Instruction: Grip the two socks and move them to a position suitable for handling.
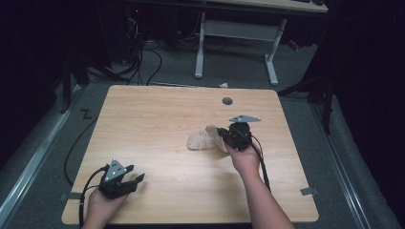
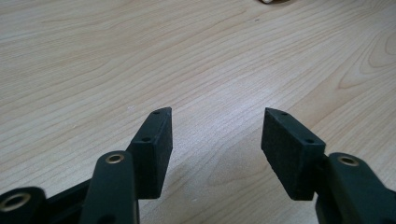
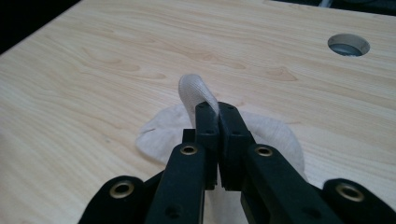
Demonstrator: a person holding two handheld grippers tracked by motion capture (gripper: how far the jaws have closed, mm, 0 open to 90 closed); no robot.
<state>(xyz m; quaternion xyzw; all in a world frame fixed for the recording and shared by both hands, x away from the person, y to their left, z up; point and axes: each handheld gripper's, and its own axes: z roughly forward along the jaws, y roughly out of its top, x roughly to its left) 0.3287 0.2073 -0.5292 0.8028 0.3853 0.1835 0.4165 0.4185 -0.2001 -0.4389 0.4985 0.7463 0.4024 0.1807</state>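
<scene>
Slack matters: the left gripper waits wide apart and empty at the near left of the surface, while the right gripper, jaws pressed together, pinches a raised fold of the beige cloth right of centre. Lift slowly so the fold stays caught. The cloth's long axis runs roughly left to right.
</scene>
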